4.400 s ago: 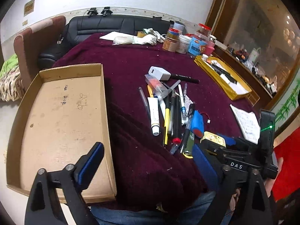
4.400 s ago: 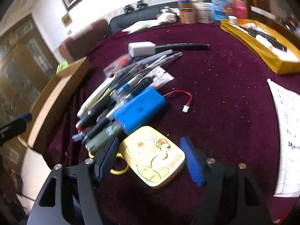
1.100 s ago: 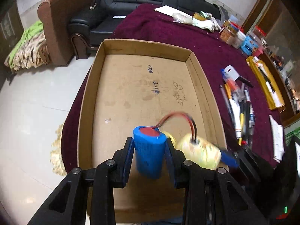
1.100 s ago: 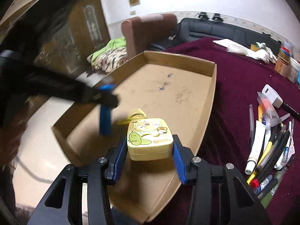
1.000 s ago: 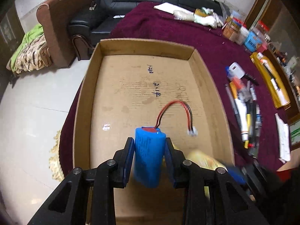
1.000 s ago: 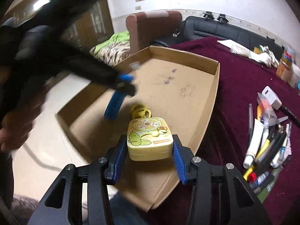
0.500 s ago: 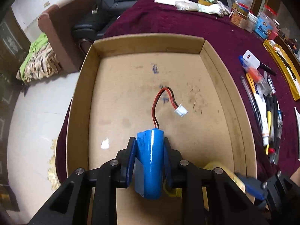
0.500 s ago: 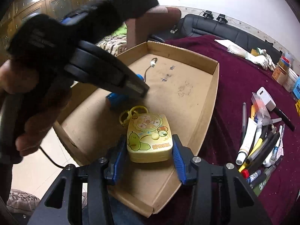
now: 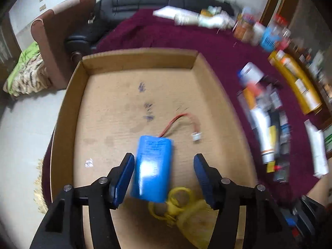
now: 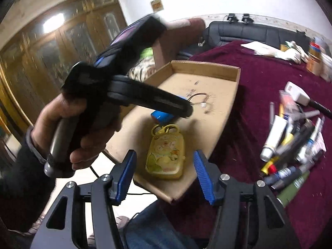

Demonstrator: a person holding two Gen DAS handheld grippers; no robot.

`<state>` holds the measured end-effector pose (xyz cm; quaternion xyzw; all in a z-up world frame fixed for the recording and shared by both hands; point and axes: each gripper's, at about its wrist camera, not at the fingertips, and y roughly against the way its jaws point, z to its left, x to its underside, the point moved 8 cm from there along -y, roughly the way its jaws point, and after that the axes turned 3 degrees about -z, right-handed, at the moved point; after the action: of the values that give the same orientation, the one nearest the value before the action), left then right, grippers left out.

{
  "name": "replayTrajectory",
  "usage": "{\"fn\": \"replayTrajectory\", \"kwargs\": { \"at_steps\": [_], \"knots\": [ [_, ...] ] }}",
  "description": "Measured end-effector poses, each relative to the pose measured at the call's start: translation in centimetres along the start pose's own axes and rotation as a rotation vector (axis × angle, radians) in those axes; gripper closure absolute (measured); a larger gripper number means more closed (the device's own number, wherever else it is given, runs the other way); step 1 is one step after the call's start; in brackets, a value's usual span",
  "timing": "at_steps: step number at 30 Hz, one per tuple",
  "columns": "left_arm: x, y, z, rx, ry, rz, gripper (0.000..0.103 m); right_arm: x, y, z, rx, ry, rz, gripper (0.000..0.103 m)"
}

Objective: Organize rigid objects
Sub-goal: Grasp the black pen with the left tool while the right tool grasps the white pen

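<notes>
A blue battery pack with a red and black lead lies flat in the cardboard tray. My left gripper is open above it, its fingers wide on either side. A yellow cartoon case with a yellow ring lies in the tray's near corner, next to the battery. My right gripper is open over the case, not touching it. The case shows blurred in the left wrist view. The left gripper's body crosses the right wrist view and hides part of the battery.
A pile of pens, tubes and markers lies on the maroon tablecloth right of the tray. A white charger lies beyond them. Jars and a yellow box stand at the far right. A sofa is behind.
Both grippers have opened. The battery has dropped flat onto the tray floor, and the yellow case now lies in the tray. Both grippers have drawn back slightly.
</notes>
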<state>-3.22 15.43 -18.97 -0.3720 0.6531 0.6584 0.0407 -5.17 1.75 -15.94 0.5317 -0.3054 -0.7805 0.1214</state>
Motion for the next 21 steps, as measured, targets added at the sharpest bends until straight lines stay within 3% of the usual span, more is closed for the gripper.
{"fn": "replayTrajectory", "kwargs": {
  "at_steps": [3, 6, 8, 12, 16, 21],
  "knots": [
    [0.0, 3.3, -1.6, 0.028, 0.040, -0.127, 0.024, 0.2, 2.6, -3.3, 0.047, -0.089, -0.042, 0.041],
    [1.2, 5.5, -4.8, 0.083, 0.048, -0.198, 0.022, 1.1, 5.0, -8.4, 0.112, -0.249, -0.062, 0.041],
    [1.9, 6.1, -6.8, 0.108, 0.022, -0.213, 0.022, 2.1, 6.4, -11.7, 0.162, -0.353, -0.069, 0.043],
    [3.0, 6.1, -11.5, 0.183, -0.064, -0.205, 0.022, 4.6, 7.3, -17.3, 0.238, -0.526, -0.024, 0.056],
    [3.5, 6.1, -13.1, 0.164, -0.134, -0.201, 0.022, 4.9, 6.0, -18.4, 0.295, -0.546, 0.031, 0.066],
    [3.9, 5.9, -13.2, 0.168, -0.123, -0.194, 0.022, 4.1, 3.9, -18.4, 0.380, -0.535, 0.096, 0.067]
  ]
}}
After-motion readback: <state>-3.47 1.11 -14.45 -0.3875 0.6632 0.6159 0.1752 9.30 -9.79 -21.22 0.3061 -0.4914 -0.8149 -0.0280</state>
